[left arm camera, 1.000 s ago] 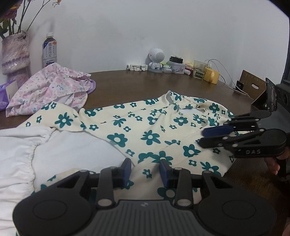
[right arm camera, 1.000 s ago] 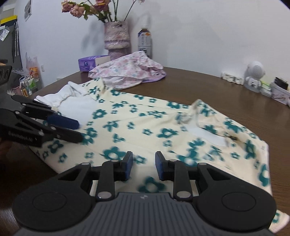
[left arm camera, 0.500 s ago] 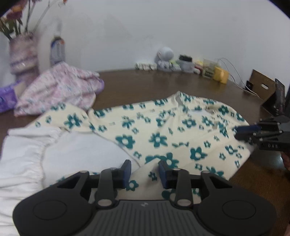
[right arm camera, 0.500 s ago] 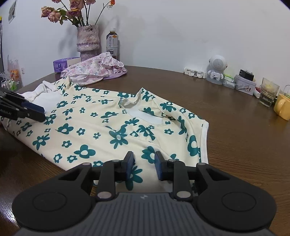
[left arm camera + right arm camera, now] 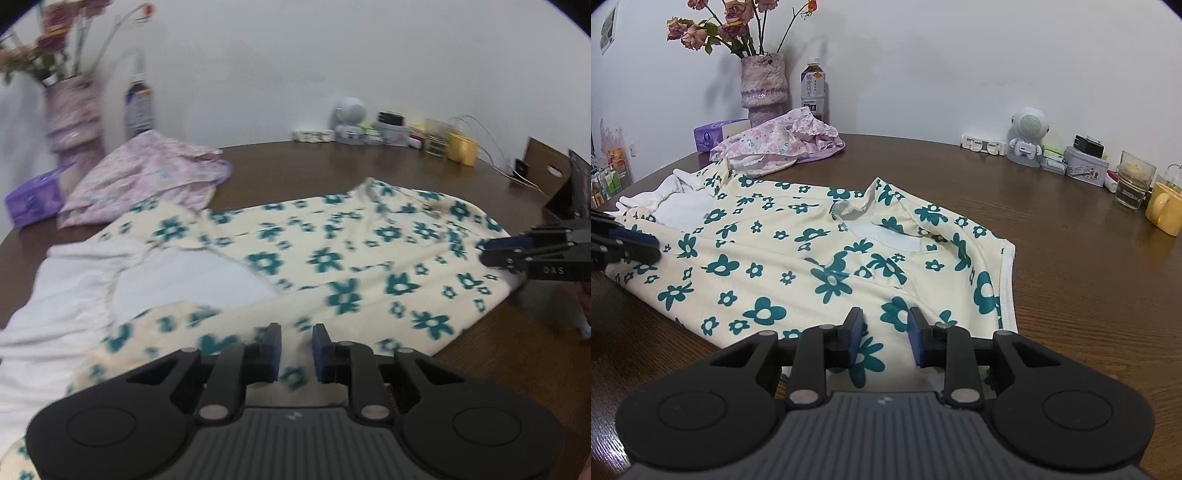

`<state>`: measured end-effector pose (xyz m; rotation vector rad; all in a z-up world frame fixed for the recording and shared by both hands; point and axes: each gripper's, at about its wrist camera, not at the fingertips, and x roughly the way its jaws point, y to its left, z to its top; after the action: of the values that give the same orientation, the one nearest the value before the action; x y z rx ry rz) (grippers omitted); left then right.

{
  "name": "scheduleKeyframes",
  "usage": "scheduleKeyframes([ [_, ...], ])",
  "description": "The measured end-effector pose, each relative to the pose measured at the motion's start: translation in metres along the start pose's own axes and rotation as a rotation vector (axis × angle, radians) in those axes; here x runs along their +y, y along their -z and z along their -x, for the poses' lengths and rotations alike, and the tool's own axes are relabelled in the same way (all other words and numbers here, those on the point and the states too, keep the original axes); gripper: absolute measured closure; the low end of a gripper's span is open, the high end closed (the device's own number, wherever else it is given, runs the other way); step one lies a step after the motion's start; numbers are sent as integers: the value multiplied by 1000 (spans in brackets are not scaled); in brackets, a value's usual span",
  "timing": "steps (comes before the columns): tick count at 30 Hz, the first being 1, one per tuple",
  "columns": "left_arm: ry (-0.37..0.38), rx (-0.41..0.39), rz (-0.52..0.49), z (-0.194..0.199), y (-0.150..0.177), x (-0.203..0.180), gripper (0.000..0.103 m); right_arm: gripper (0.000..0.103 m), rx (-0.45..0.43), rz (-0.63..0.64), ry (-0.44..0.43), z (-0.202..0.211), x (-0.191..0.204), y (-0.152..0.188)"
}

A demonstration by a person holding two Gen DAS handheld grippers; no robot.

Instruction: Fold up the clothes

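Cloth fills the near half of the brown wooden table [image 5: 1052, 229]: a cream garment with teal flowers [image 5: 798, 258] lies spread flat, its neck opening turned up toward the far side and a white-trimmed edge at its right. In the left wrist view the same garment [image 5: 332, 251] runs across the middle of the table, with a white gathered lining [image 5: 74, 280] showing at its left end. The left gripper [image 5: 296, 345] sits low over the near hem of the garment; its jaws have just been closing and now stand narrowly apart, with flowered fabric showing in the gap between the blue pads, though the blur leaves it unclear whether the pads press on the cloth. The right gripper [image 5: 886, 330] rests over the garment's near right part, jaws a little apart with printed fabric lying under and between them; whether it pinches that fabric cannot be told. From the left wrist view the right gripper [image 5: 491, 249] reaches in at the right edge, its tips at the garment's right border. From the right wrist view the left gripper [image 5: 646, 245] enters at the far left, tips at the garment's left edge. Farther back lie a crumpled pink floral garment [image 5: 775, 142], a purple tissue box [image 5: 709, 134], a vase of dried roses [image 5: 762, 88] and a drink bottle [image 5: 813, 88]. Along the wall at the right stand a small white robot figure [image 5: 1027, 136], a glass [image 5: 1136, 181] and a yellow mug [image 5: 1165, 208].
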<state>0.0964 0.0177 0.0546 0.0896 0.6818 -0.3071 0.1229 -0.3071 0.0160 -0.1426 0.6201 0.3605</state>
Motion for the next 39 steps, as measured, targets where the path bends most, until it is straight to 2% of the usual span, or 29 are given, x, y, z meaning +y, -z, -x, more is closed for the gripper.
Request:
scheduleKeyframes([
  [7, -89, -5, 57, 34, 26, 42, 86, 77, 1, 1, 6, 0, 1, -1],
  [10, -75, -11, 89, 47, 35, 58, 95, 77, 1, 2, 7, 0, 1, 0],
  [14, -109, -18, 93, 60, 41, 66, 95, 77, 1, 7, 15, 0, 3, 0],
  [16, -124, -16, 109, 67, 44, 71, 94, 77, 1, 12, 23, 2, 4, 1],
  [18, -170, -9, 119, 72, 49, 77, 88, 77, 0, 18, 25, 4, 5, 2],
  [22, -205, -10, 158, 83, 58, 92, 86, 77, 3, 10, 16, 11, 3, 3],
  [24, -223, -11, 167, 86, 60, 97, 79, 80, -4, 11, 31, 17, 2, 3],
  [26, -225, -12, 174, 87, 61, 100, 79, 80, -7, 8, 60, 23, -1, 2],
  [34, -236, -20, 179, 84, 59, 102, 79, 78, 29, -49, 77, 22, -22, 6],
  [37, -244, -38, 149, 88, 51, 94, 77, 77, 15, -44, 78, 27, -20, 3],
  [39, -212, -67, 117, 90, 39, 85, 77, 77, -16, -36, 65, 31, -13, -4],
])
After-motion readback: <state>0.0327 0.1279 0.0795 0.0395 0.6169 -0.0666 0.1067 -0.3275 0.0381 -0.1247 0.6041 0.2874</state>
